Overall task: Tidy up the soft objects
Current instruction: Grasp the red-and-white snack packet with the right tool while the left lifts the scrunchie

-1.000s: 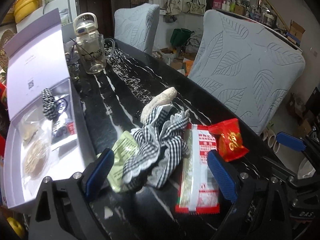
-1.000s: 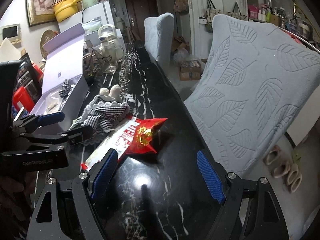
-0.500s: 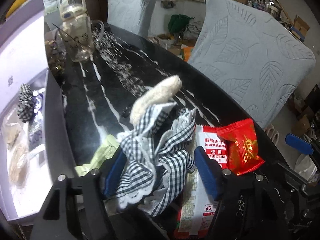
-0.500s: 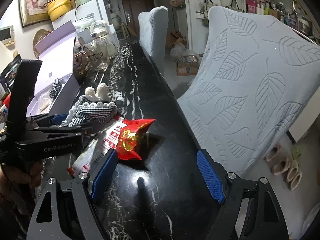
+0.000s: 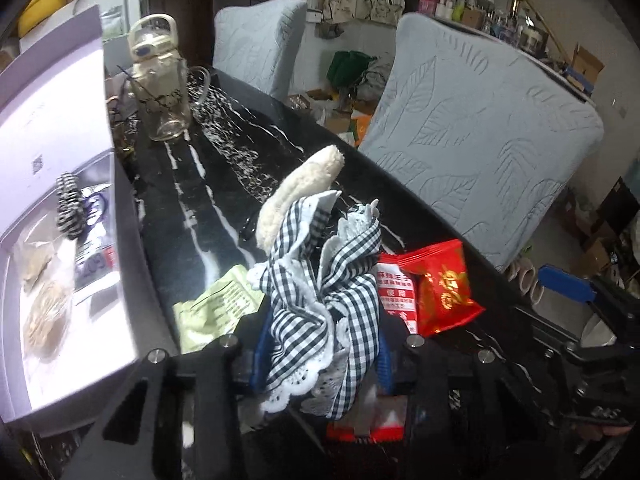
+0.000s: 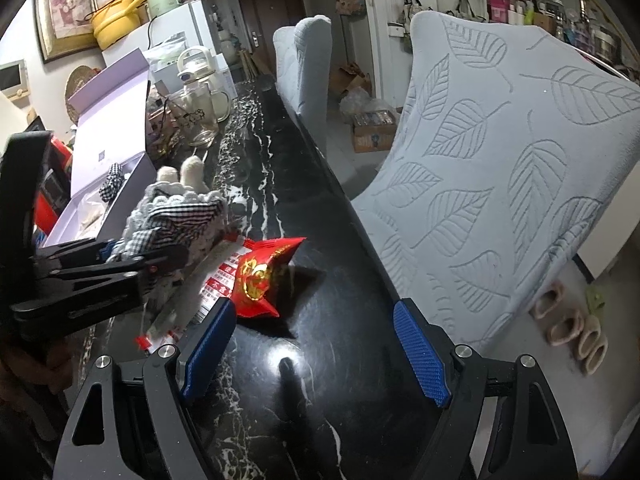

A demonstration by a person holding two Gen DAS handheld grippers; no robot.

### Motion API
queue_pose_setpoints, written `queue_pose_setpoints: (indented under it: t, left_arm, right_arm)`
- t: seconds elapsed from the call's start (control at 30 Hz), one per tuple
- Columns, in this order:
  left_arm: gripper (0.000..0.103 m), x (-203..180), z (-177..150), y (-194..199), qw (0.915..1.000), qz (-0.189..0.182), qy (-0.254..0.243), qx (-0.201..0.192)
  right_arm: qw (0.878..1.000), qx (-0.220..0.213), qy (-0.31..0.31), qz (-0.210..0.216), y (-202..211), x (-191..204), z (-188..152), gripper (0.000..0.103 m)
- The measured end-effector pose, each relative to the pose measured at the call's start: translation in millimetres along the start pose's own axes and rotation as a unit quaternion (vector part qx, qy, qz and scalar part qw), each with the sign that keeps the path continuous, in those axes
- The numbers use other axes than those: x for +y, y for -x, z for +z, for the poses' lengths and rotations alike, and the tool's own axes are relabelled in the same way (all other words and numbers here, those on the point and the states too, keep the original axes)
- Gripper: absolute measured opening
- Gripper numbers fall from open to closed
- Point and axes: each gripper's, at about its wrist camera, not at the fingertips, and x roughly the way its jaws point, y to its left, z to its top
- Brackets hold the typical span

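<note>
A black-and-white checked cloth with lace trim is bunched between the blue pads of my left gripper, which is shut on it and holds it just above the black marble table. The right wrist view shows the same cloth in the left gripper. A fluffy cream headband sticks out behind the cloth. My right gripper stands open over bare table, near a red snack packet.
An open lilac box at the left holds a small checked scrunchie and packets. A pale green sachet, a long red-and-white packet and a red packet lie nearby. A glass jug stands farther back. Leaf-patterned chairs line the right edge.
My left gripper came down around the checked cloth, its jaws closed on it, and it drew back up with the cloth bunched in the pads. The right gripper has barely moved.
</note>
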Motion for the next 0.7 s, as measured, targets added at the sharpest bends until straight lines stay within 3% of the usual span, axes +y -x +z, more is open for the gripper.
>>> queue_pose_setpoints:
  t: [0.33,0.7]
  left_arm:
    - [0.041,23,-24,57,0.9986,0.024,0.039,-0.029]
    - [0.041,55,-59,96,0.9937,0.048,0.093,-0.04]
  right_arm:
    - [0.999,0.004,0.0,0.036,1,15,-3,0.082]
    - [0.996,0.053,0.027,0.066,-25,69,-10,0.081]
